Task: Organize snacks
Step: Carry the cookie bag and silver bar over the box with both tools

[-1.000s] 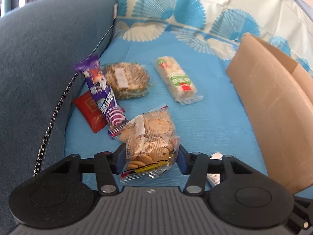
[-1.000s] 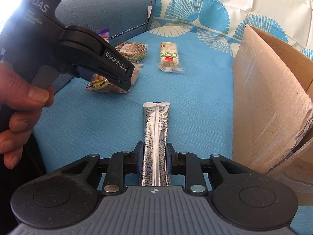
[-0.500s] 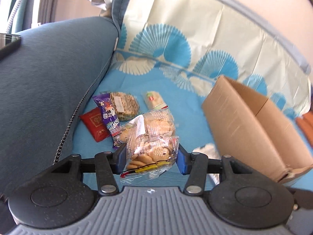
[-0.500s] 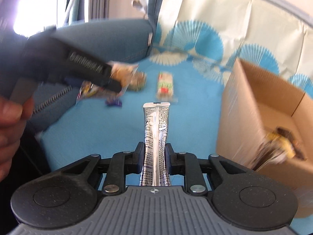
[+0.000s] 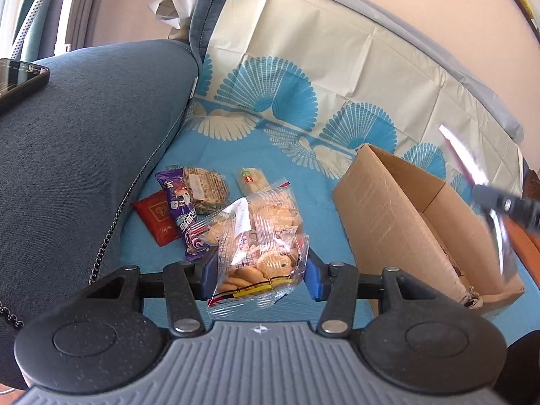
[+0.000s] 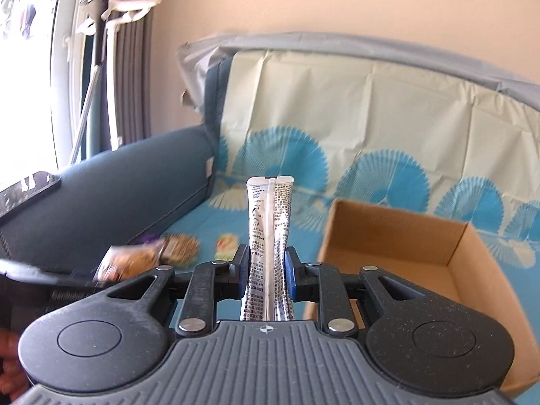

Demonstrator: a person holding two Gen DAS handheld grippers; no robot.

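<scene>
My left gripper is shut on a clear bag of small biscuits, held above the blue sofa cover. Below it lie a purple candy bar, a red packet, a round seeded cake and a wrapped pastry. My right gripper is shut on a silver stick pouch, raised left of the open cardboard box. The same box shows in the left wrist view, with the right gripper blurred over it. The left gripper with its biscuits appears blurred low left.
A dark blue sofa armrest rises on the left with a phone lying on top. A fan-patterned sheet covers the backrest. A metal chain runs along the armrest seam. Curtains and a window stand far left.
Both grippers rose off the sofa seat with their snacks. The right one climbed more, so the box opening and the wall came into view.
</scene>
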